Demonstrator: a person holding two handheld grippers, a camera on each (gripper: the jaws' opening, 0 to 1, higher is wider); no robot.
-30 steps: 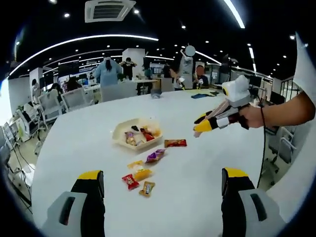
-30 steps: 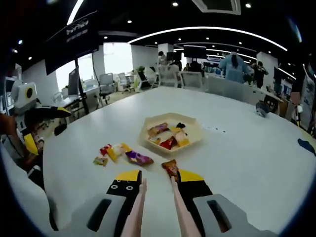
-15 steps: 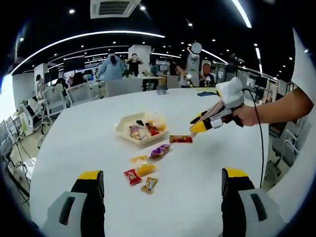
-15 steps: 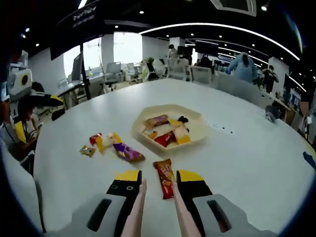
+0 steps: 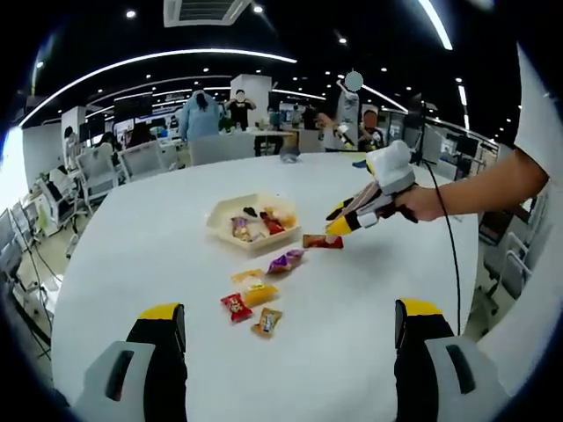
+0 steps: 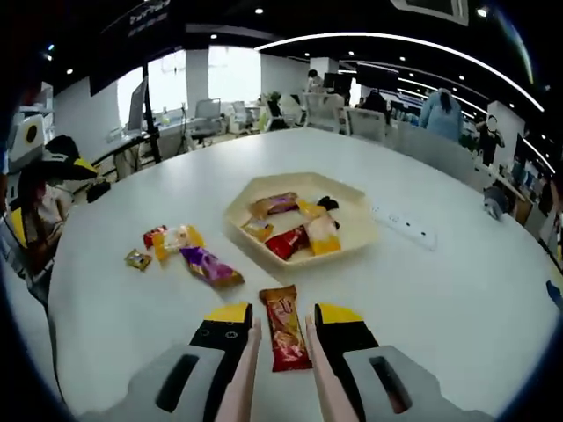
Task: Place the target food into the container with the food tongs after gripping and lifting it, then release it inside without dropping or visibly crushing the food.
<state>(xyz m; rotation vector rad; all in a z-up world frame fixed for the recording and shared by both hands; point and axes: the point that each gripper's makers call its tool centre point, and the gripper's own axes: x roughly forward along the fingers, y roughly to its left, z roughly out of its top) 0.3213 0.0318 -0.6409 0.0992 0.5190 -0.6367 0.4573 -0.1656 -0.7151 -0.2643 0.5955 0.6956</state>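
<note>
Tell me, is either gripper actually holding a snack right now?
No. The orange-red packet lies on the table between the right gripper's open tong tips, not yet pinched. The left gripper is open, holding nothing.

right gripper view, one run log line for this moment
right tool: tongs astride orange snack pack, on table | tray: holds snacks | left tool: open, idle

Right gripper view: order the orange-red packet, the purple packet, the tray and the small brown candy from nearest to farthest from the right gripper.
1. Orange-red packet, lying between the tong tips at the right gripper.
2. Purple packet, just ahead and left.
3. Tray, ahead, slightly right.
4. Small brown candy, far left; its rank against the tray is close, so treat that as uncertain.
</note>
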